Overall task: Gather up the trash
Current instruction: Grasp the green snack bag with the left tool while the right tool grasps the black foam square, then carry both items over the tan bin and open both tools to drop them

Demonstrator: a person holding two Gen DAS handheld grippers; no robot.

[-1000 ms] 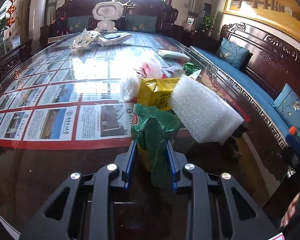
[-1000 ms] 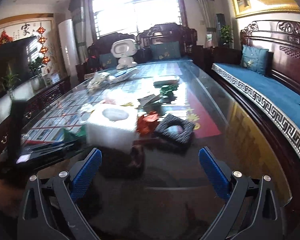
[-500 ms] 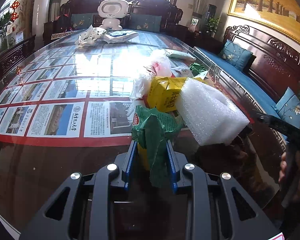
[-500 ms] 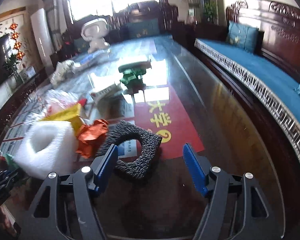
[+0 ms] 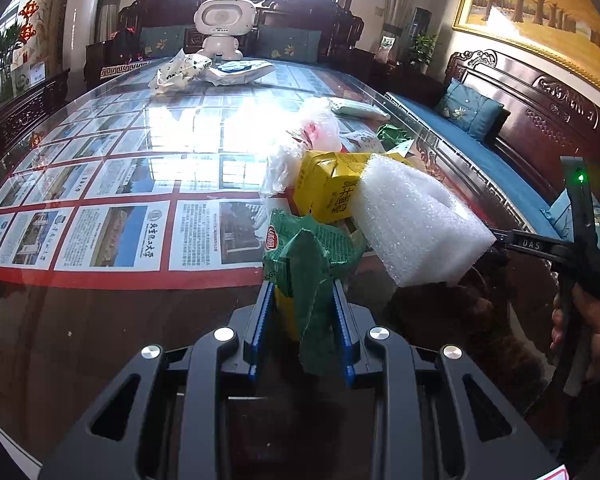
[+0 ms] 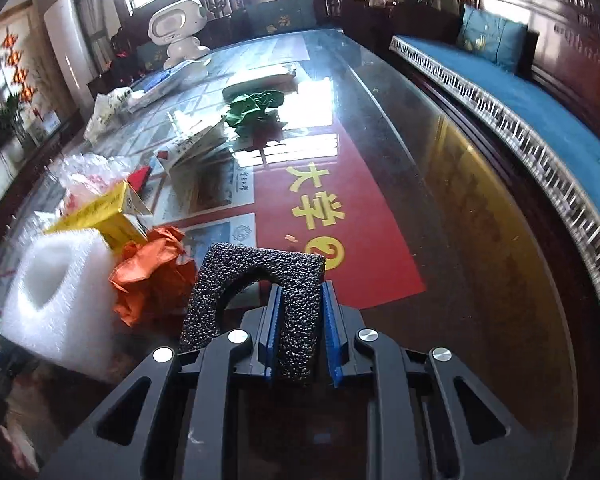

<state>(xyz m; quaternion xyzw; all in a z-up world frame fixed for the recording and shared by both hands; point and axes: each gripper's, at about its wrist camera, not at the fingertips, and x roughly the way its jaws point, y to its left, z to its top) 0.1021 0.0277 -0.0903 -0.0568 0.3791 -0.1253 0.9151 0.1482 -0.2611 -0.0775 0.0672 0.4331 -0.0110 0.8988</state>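
My left gripper (image 5: pixel 302 304) is shut on a green snack wrapper (image 5: pixel 308 256) just above the glass table. Beyond it lies a pile of trash: a yellow carton (image 5: pixel 328 192), a white foam block (image 5: pixel 412 220) and a clear plastic bag (image 5: pixel 300 148). My right gripper (image 6: pixel 300 320) is shut on one side of a black foam frame (image 6: pixel 256 284). To its left lie crumpled orange paper (image 6: pixel 152 276), the white foam block (image 6: pixel 56 300) and the yellow carton (image 6: pixel 100 212). The right gripper's body shows at the right edge of the left wrist view (image 5: pixel 572 240).
The long glass table (image 6: pixel 440 208) carries crumpled green paper (image 6: pixel 256 106), an open booklet (image 6: pixel 192 144), a white robot toy (image 5: pixel 224 24) and white bags (image 5: pixel 180 72) at the far end. A blue-cushioned wooden bench (image 6: pixel 520 92) runs along the right side.
My right gripper moved forward and closed on the black foam frame. My left gripper kept its hold on the green wrapper and moved little.
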